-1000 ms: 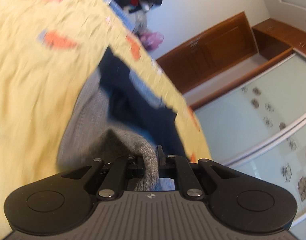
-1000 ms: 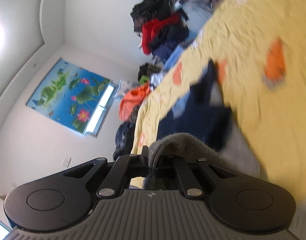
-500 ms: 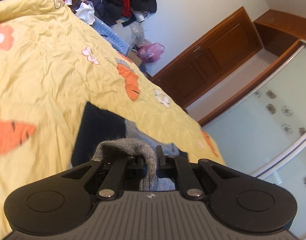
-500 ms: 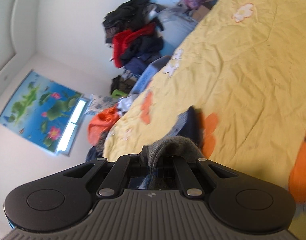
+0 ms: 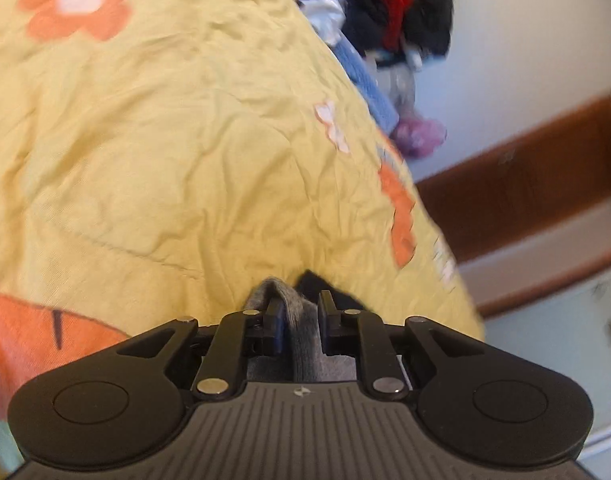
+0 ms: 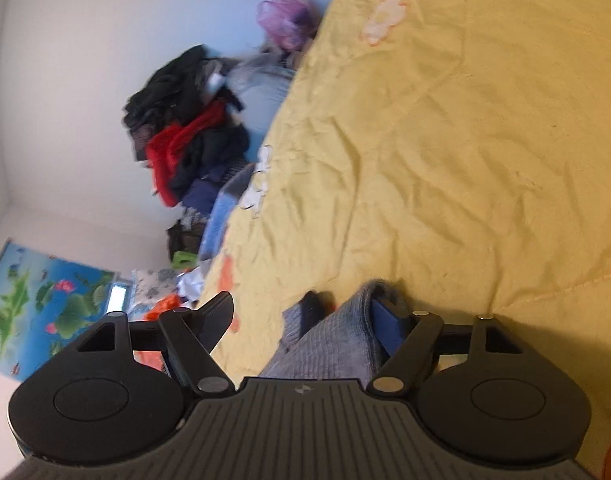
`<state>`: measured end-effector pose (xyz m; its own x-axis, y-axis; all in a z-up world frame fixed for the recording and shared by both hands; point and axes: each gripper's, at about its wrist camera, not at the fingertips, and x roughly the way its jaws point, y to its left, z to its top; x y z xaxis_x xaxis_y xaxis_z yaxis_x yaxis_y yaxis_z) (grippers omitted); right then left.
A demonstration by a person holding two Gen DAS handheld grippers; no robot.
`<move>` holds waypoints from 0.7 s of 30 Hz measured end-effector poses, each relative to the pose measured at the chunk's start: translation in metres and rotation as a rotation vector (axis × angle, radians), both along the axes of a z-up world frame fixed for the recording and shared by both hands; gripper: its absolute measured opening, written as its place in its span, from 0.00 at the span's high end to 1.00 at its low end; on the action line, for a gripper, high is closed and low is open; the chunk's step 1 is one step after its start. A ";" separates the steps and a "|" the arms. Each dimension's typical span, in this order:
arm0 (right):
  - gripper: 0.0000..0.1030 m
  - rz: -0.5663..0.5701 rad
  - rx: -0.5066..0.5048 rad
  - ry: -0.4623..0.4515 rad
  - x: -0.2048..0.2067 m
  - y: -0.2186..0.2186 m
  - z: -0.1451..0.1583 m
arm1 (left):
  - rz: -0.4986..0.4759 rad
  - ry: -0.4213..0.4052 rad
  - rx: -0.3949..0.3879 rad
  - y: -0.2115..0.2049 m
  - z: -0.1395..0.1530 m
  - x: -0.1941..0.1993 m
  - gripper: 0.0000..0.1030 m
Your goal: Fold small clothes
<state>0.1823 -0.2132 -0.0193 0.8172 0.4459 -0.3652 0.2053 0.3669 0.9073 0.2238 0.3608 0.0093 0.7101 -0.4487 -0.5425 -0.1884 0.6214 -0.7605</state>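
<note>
Left gripper (image 5: 298, 312) clamped narrow on grey knit garment (image 5: 301, 320) low over yellow floral bedspread (image 5: 165, 140). Right gripper (image 6: 305, 316) spread wide, grey knit draped loose against one finger. Risk: one-sided hold lets fold skew or collapse.

Garment (image 5: 301, 320) on bedspread (image 5: 185, 152) before tongs; clothes pile (image 6: 185, 140) beyond bed edge.

No readable text, number or brand shows in either view; the left tongs (image 5: 298, 309) and right tongs (image 6: 301, 320) carry only a small wordless emblem.
</note>
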 end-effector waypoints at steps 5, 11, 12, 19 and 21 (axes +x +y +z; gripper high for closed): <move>0.25 0.119 -0.083 -0.039 -0.032 0.012 0.014 | -0.017 -0.132 0.082 0.002 0.026 -0.048 0.14; 0.25 0.196 -0.147 -0.020 -0.037 0.031 0.019 | -0.147 -0.126 0.095 -0.028 0.032 -0.058 0.14; 0.25 0.199 -0.160 -0.008 -0.034 0.034 0.019 | -0.134 -0.103 0.108 -0.031 0.027 -0.054 0.14; 0.36 0.183 -0.242 0.038 -0.009 0.045 0.013 | -0.174 -0.085 0.232 -0.057 0.017 -0.031 0.25; 0.57 0.184 -0.252 0.056 0.005 0.045 0.012 | -0.215 -0.106 0.287 -0.067 0.021 -0.023 0.77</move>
<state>0.1872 -0.1680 -0.0069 0.7071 0.4738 -0.5250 0.1614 0.6147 0.7721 0.2007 0.2937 0.0303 0.6754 -0.4338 -0.5964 0.0397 0.8289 -0.5580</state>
